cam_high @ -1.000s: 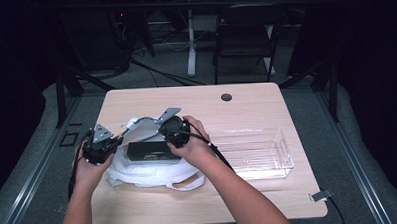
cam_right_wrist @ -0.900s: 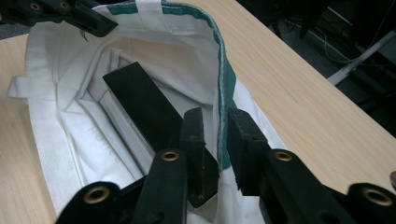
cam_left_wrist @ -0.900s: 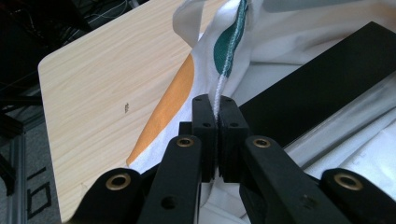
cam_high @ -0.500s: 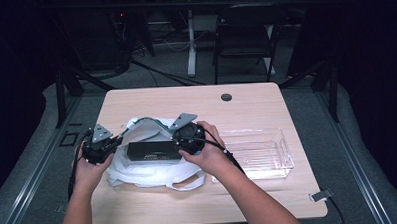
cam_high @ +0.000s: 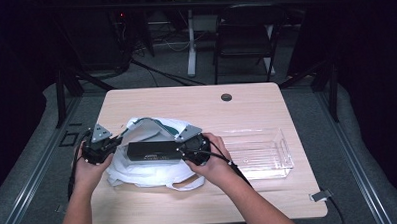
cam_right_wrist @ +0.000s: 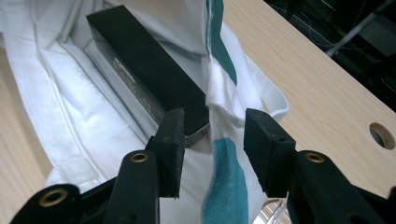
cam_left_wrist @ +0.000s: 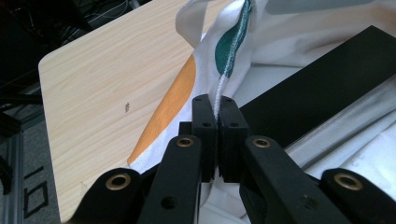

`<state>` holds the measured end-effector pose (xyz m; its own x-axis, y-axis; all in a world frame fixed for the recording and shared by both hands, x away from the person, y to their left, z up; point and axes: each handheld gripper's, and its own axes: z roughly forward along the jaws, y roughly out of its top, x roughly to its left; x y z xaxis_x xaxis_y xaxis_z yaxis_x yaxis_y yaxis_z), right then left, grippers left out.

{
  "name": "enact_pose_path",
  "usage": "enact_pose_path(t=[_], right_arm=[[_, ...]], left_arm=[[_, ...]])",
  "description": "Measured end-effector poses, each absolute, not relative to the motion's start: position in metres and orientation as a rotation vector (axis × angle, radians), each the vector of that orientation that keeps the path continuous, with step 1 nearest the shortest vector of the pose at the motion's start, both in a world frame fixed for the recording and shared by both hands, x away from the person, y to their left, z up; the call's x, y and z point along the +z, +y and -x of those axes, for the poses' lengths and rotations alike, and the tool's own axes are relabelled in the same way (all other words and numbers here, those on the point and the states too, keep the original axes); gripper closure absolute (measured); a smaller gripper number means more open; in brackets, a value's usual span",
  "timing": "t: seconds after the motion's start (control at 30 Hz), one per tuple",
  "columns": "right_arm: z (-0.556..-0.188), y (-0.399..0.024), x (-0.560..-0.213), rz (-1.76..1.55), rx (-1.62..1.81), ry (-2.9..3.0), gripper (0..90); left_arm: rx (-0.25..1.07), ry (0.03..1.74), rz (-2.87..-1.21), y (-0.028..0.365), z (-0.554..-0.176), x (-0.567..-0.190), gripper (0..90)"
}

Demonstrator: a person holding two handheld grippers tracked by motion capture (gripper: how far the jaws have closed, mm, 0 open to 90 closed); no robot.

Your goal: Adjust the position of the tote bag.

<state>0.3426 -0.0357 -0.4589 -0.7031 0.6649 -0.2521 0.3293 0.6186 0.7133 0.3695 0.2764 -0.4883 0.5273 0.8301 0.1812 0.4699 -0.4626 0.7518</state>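
Black box [cam_high: 152, 150]: lying inside the open white cloth bag [cam_high: 138, 171] on the table [cam_high: 246, 108].
Left gripper [cam_left_wrist: 216, 111]: clamped on the bag's rim.
Right gripper [cam_right_wrist: 212, 133]: jaws apart, around the bag's edge.
Clear plastic tray [cam_high: 283, 148]: empty, right of the bag.

Even overhead light keeps the wooden surface [cam_high: 256, 110] bright while the room behind falls into near black. Beyond the jaws, cloth looks sharp; the jaws themselves are slightly soft. Shadows are faint, glare absent.

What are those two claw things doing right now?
Left gripper: shut on the white bag's edge.
Right gripper: open, jaws either side of the bag's edge.
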Motion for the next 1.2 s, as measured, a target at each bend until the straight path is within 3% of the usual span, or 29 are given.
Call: enact_pose_path(t=[0.6, 1.2], right_arm=[[-0.349, -0.035, -0.461, -0.805, 0.872, 2.326, 85.7], [-0.367, -0.034, -0.449, -0.881, 0.874, 2.323, 87.0]], left_arm=[[0.719, 1.076, -2.109, 0.274, -0.37, -0.489, 87.9], [0.708, 1.115, -2.127, 0.273, -0.381, -0.484, 87.3]])
